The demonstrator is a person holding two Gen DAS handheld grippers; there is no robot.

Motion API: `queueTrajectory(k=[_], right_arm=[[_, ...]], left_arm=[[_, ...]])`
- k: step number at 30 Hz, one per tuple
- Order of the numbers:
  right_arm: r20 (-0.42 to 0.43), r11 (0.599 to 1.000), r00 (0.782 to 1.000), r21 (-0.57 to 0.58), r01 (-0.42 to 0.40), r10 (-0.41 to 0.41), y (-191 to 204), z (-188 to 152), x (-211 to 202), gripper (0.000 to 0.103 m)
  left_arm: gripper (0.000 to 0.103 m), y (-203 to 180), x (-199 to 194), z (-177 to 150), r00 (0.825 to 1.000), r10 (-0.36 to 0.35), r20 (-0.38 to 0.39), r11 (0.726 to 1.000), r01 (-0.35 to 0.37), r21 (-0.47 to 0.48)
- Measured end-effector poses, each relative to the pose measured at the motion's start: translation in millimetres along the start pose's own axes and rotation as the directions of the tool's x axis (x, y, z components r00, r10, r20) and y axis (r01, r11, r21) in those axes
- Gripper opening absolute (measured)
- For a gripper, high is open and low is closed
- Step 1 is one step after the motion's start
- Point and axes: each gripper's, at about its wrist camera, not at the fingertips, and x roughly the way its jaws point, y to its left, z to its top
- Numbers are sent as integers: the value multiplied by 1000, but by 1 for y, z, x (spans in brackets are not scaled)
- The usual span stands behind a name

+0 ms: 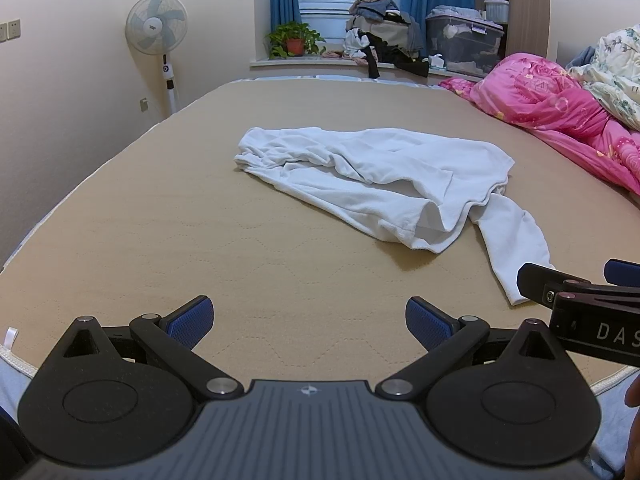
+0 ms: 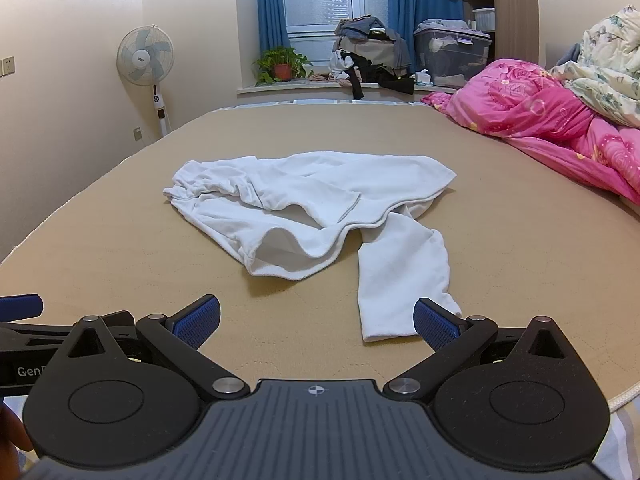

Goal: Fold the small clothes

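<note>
Evidently nothing is grasped yet: the rumpled white cotton garment lies mid-frame on the tan quilted bed, both the left claw and right claw spread, empty. Next, probably seize the trailing sleeve at lower right.

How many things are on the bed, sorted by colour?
White: 1, the shirt
Pink: 1, the quilt
Pale floral: 1, the blanket
Total: 3 on the bed
</note>
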Motion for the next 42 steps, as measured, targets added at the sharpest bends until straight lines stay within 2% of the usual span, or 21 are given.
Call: queueTrajectory(k=[28,33,34,36,37,38,39,41,42], right_arm=[[-14,1000,1000,-3,-1,1,-4,2,0,102],[-4,1000,1000,-9,11,-11,-5,2,-1,102],[-1,1000,1000,-6,17,-17,-6,4,-1,102],[8,999,1000,19,28,-28,-16,5,-3,101],[10,999,999,28,33,-34,-19,8,-2,97],[13,998,999,44,39,-40,-24,12,-2,87],[18,997,999,60,40,-41,-30,13,-3,81],[27,996,999,82,24,-26,-37,22,-2,55],[28,996,999,88,16,-19,-41,23,-1,51]], left_arm=[[102,2,3,-2,1000,8,-3,1000,-8,3],[102,3,1,-2,1000,0,25,1000,0,11],[101,5,0,-1,999,-5,39,1000,4,13],[87,5,0,4,999,-23,48,1000,22,17],[73,6,2,8,998,-38,42,999,37,21],[66,6,7,13,998,-53,32,998,52,29],[65,4,12,18,998,-57,30,998,56,33],[64,0,22,29,998,-61,32,998,60,36],[64,-4,29,35,997,-70,24,997,69,34]])
